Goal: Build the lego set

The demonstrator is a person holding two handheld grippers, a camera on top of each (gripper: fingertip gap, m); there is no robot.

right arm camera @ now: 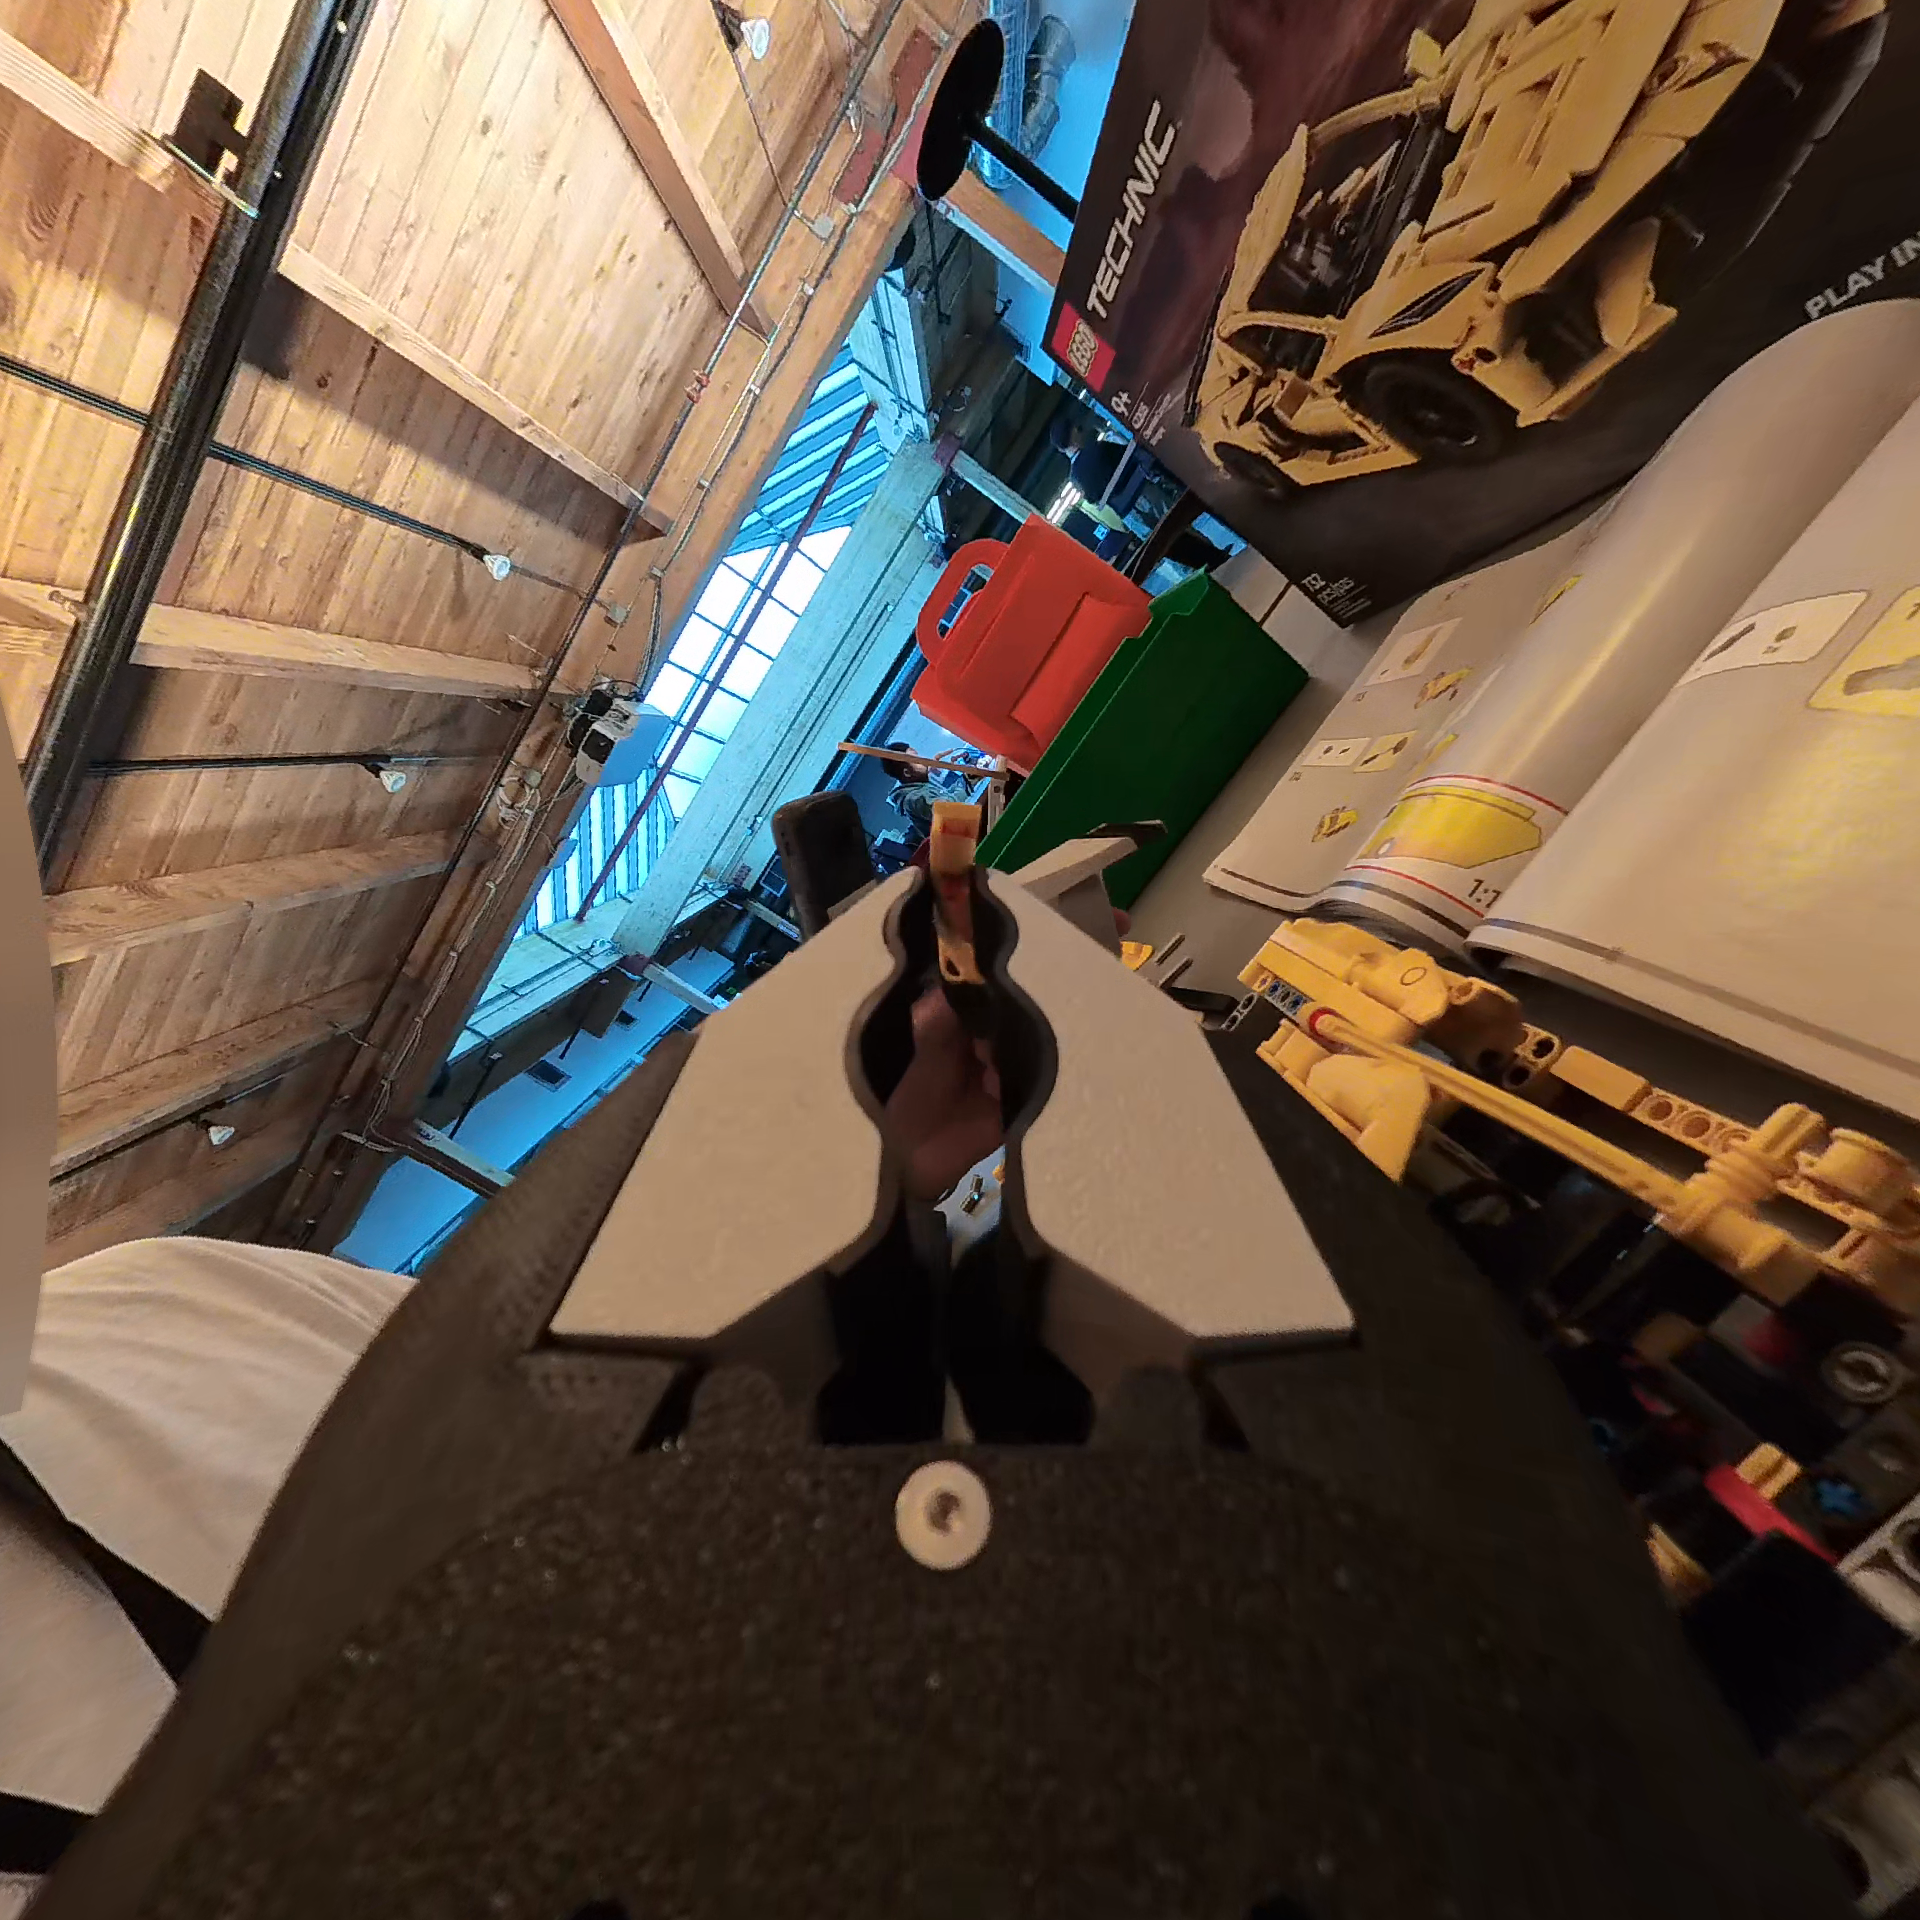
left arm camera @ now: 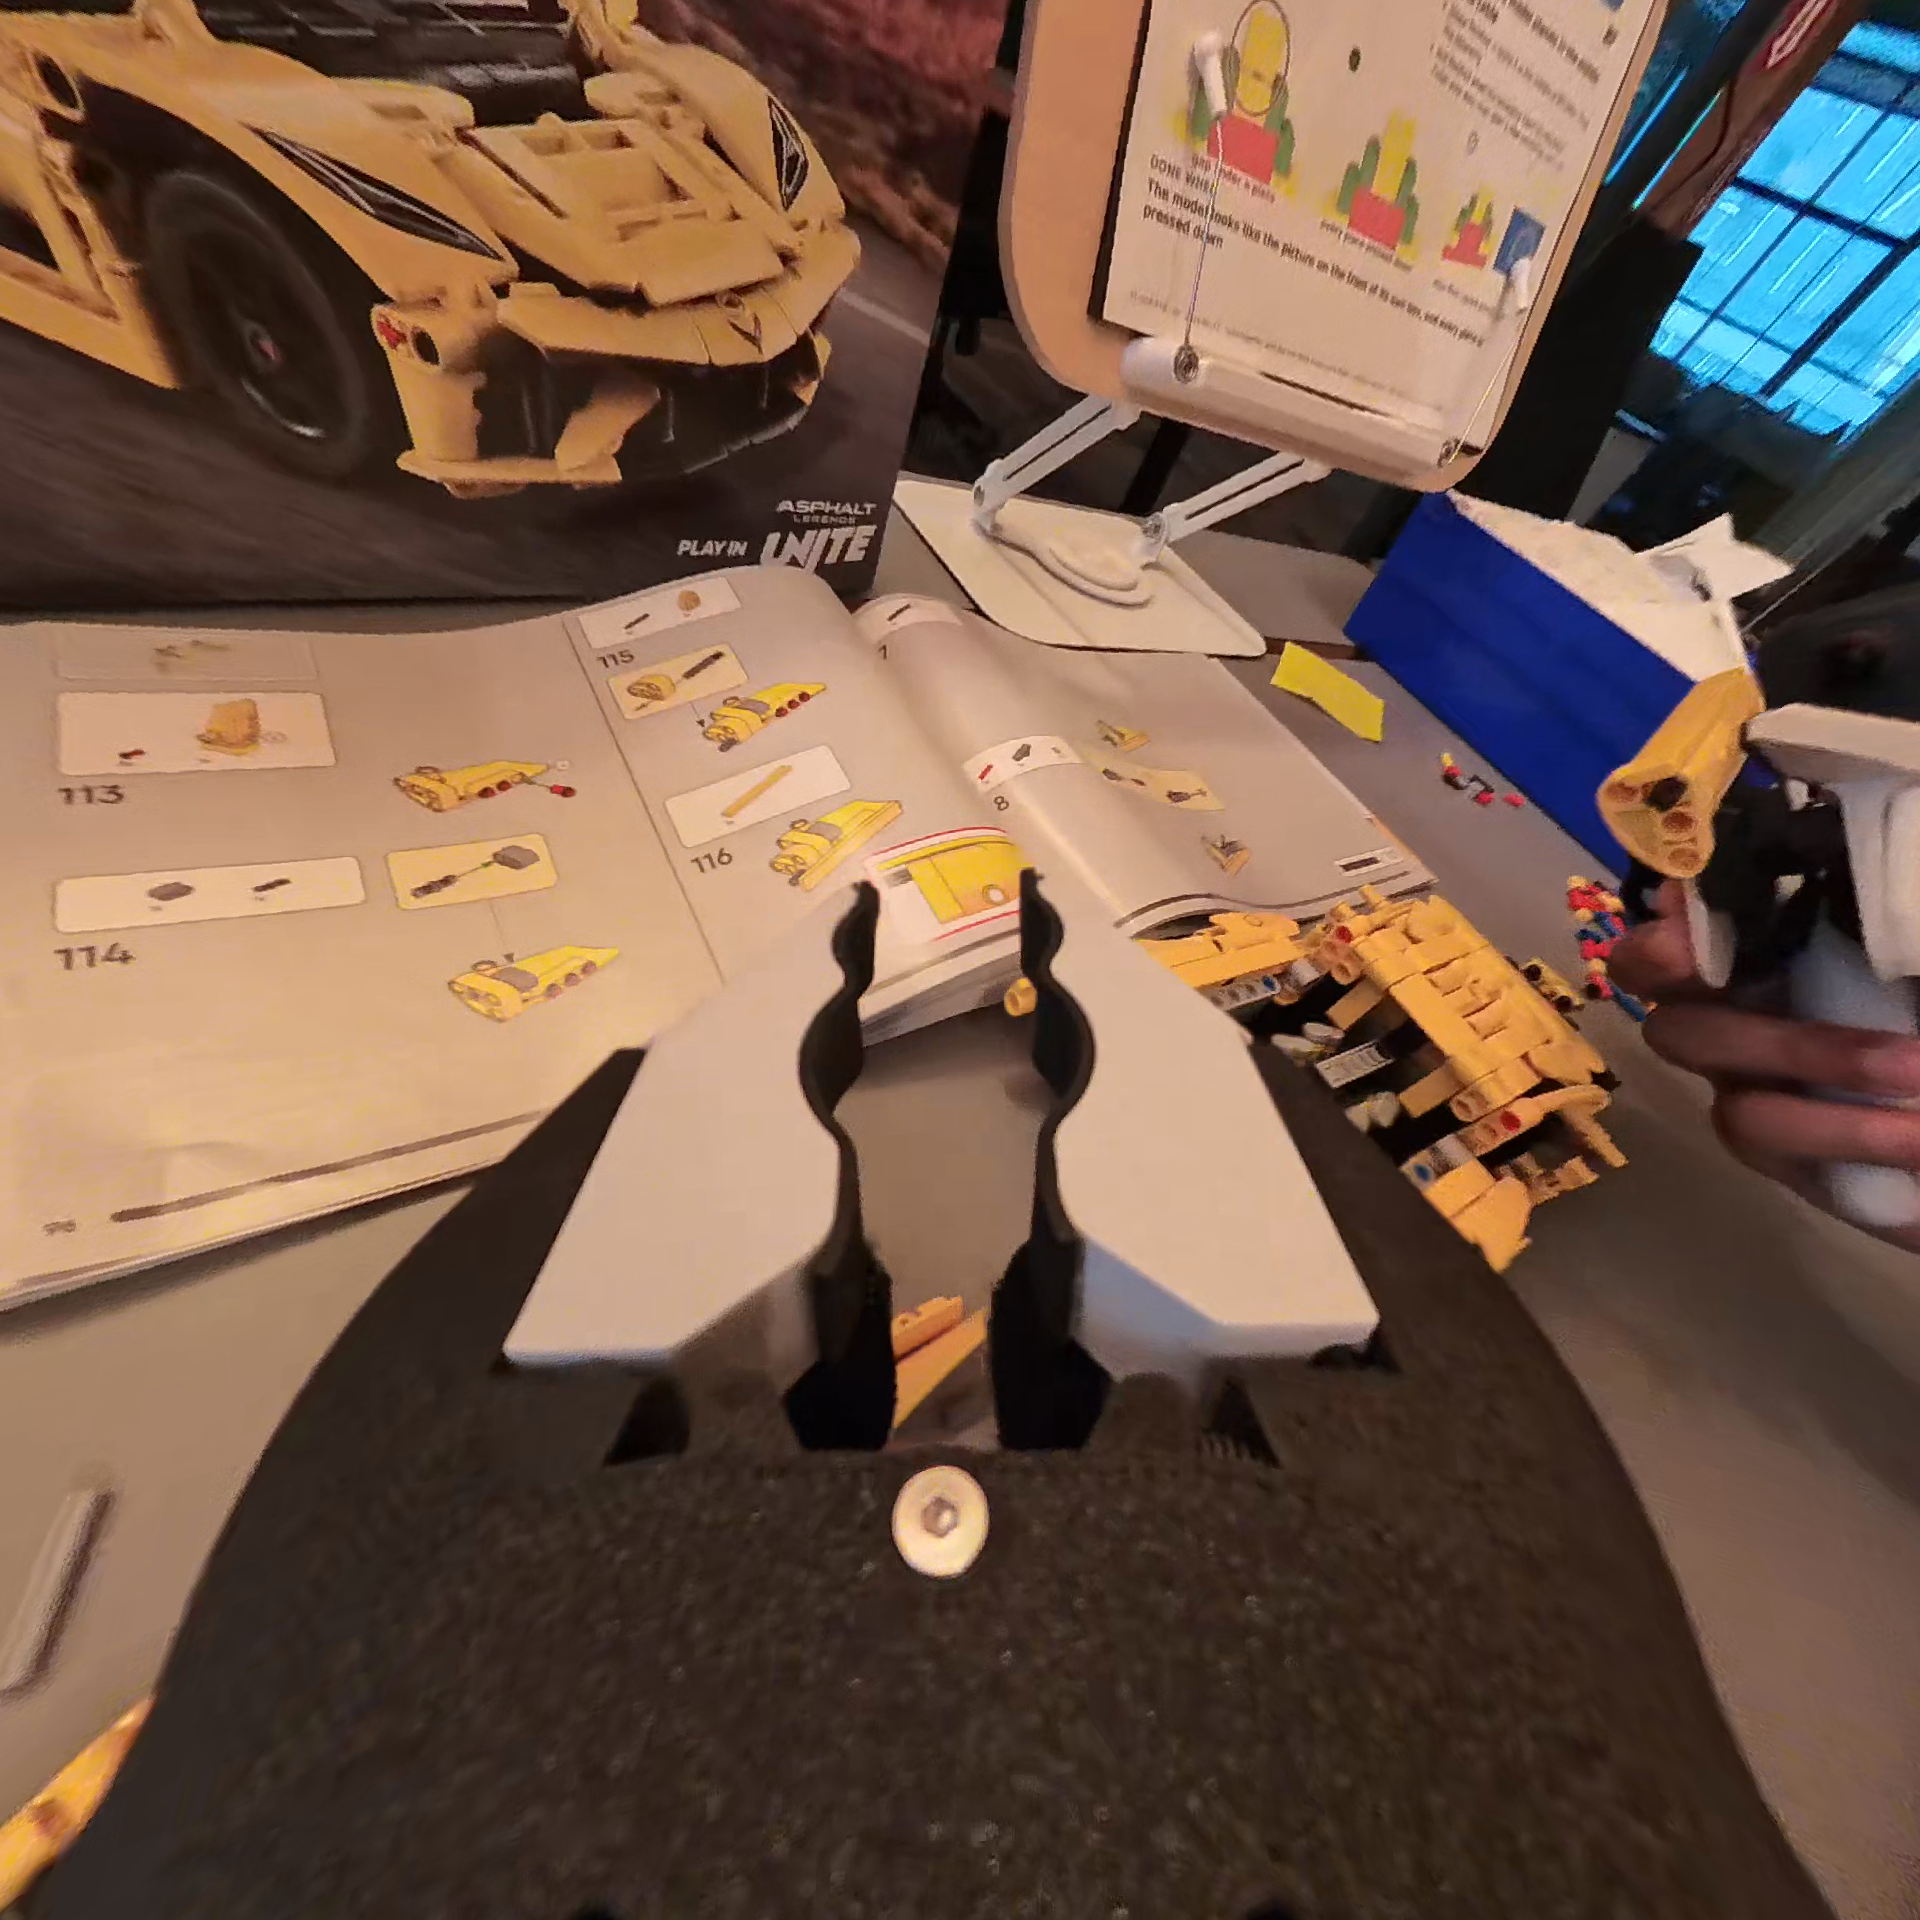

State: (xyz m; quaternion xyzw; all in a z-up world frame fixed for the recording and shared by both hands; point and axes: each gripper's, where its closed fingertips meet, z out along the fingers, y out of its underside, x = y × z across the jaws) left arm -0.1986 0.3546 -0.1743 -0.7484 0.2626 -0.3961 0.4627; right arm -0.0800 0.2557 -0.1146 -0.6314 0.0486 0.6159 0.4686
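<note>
The partly built yellow Lego car assembly (left arm camera: 1444, 1039) lies on the grey table to the right of my left gripper; it also shows in the right wrist view (right arm camera: 1455, 1070). My left gripper (left arm camera: 945, 909) is open and empty, held above the edge of the open instruction booklet (left arm camera: 364, 883). My right gripper (right arm camera: 951, 888) is tilted on its side and shut on a yellow panel piece (right arm camera: 956, 842) with black pins. In the left wrist view that piece (left arm camera: 1673, 790) is held up in the air at the far right, above the table and apart from the assembly.
The Lego box (left arm camera: 416, 260) stands at the back. A sheet on a white stand (left arm camera: 1299, 208) is behind the booklet. A blue bin (left arm camera: 1507, 665), a yellow note (left arm camera: 1330, 691) and small loose parts (left arm camera: 1481, 781) lie right. A green bin (right arm camera: 1143, 727) and red case (right arm camera: 1018, 644) stand farther off. The left gripper's tips are roughly 15 cm from the right gripper's.
</note>
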